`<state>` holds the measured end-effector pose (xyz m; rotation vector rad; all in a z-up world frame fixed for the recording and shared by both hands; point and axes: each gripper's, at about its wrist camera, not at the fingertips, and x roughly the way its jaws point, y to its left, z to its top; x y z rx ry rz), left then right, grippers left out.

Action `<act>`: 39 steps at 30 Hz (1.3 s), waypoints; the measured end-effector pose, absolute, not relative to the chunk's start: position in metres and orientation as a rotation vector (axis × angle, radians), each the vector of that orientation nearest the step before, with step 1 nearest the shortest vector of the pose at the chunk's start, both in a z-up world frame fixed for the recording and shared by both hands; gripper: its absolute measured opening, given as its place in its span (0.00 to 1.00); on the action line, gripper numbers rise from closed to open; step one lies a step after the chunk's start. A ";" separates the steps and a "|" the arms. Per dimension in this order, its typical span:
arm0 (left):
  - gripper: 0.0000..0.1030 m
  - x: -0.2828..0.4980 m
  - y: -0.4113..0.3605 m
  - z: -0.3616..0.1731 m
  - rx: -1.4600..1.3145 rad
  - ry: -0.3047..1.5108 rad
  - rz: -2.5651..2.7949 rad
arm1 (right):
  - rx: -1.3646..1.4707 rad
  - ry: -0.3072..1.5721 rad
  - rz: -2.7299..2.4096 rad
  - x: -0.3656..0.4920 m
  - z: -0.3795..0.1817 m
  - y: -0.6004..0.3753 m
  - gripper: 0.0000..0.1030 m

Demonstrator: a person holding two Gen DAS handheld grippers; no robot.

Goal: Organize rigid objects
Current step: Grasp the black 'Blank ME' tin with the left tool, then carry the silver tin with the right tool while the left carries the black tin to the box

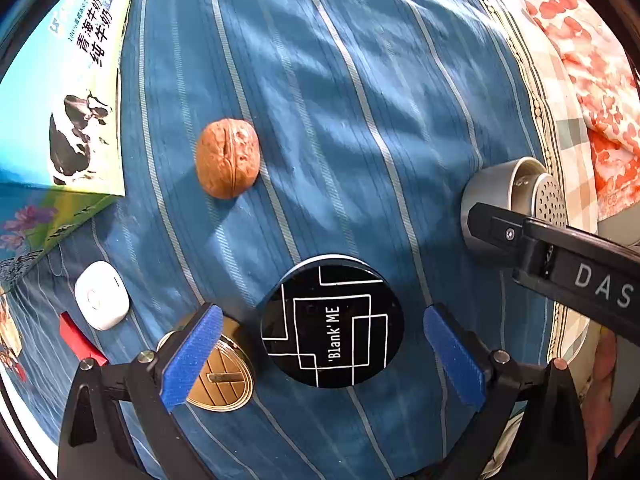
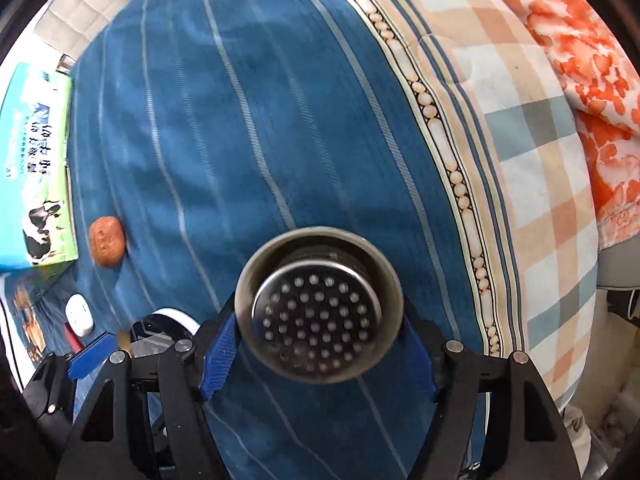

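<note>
At lower centre of the left wrist view, the left gripper (image 1: 324,356) stood wide around a round black tin with white lines (image 1: 332,326), pads apart from it. Lower centre of the right view, the right gripper (image 2: 320,356) bracketed a perforated steel strainer cup (image 2: 318,306); whether its pads pressed could not be told.

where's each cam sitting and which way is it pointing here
Left wrist: on the left gripper, looking down at the blue striped bedspread; its blue fingers flank a black round tin; the right gripper crosses at right.
Right wrist: on the right gripper, looking down; its fingers flank a perforated metal cup.
Shared: the walnut, milk carton, cup, bedspread.
</note>
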<state>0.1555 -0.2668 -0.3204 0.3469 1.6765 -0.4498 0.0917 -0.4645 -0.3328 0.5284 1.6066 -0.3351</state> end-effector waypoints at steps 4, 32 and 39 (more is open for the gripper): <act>1.00 0.155 -0.275 -0.318 0.387 1.688 -0.485 | 0.542 1.613 -0.327 0.088 -0.328 -0.472 0.71; 0.92 0.129 -0.313 -0.351 0.535 1.664 -0.543 | 0.548 1.631 -0.417 0.050 -0.332 -0.477 0.72; 0.73 0.129 -0.312 -0.341 0.454 1.648 -0.517 | 0.575 1.687 -0.419 0.057 -0.353 -0.472 0.72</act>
